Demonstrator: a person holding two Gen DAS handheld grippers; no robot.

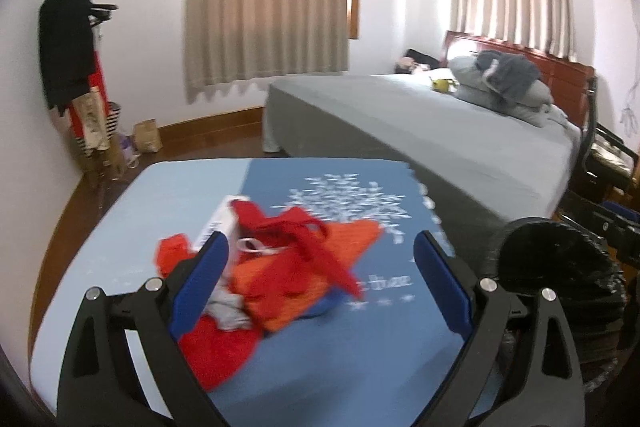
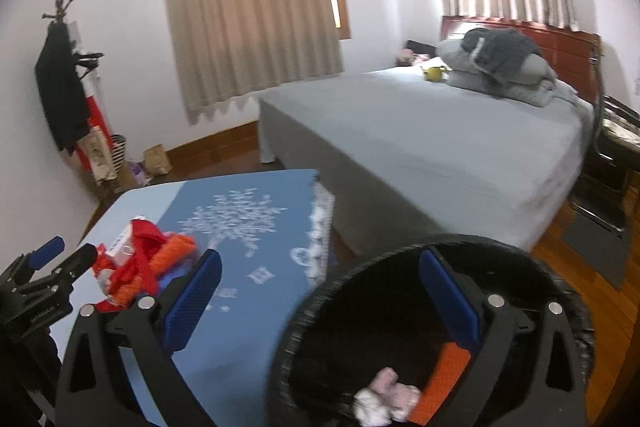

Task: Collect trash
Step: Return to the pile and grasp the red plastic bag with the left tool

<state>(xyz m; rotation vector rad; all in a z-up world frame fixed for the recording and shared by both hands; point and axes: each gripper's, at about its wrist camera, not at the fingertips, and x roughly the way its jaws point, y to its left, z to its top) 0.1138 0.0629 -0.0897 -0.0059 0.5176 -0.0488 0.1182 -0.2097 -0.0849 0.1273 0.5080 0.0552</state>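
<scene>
A heap of red and orange wrappers and bags [image 1: 288, 267] with a white box [image 1: 218, 223] lies on the blue table [image 1: 360, 347]. My left gripper [image 1: 320, 263] is open over the heap, its left finger beside the box. My right gripper [image 2: 320, 283] is open and empty above the rim of a black trash bin [image 2: 320, 307]. Inside the bin lie an orange packet [image 2: 444, 379] and crumpled white and pink paper [image 2: 384, 399]. The heap [image 2: 140, 263] and the left gripper's fingers [image 2: 80, 259] show in the right wrist view too.
The bin [image 1: 560, 267] stands right of the table. A grey bed [image 2: 440, 147] with folded bedding stands behind. A coat rack [image 1: 76, 39], striped basket and paper bag [image 1: 148, 135] stand by the left wall. A chair [image 2: 616, 147] is far right.
</scene>
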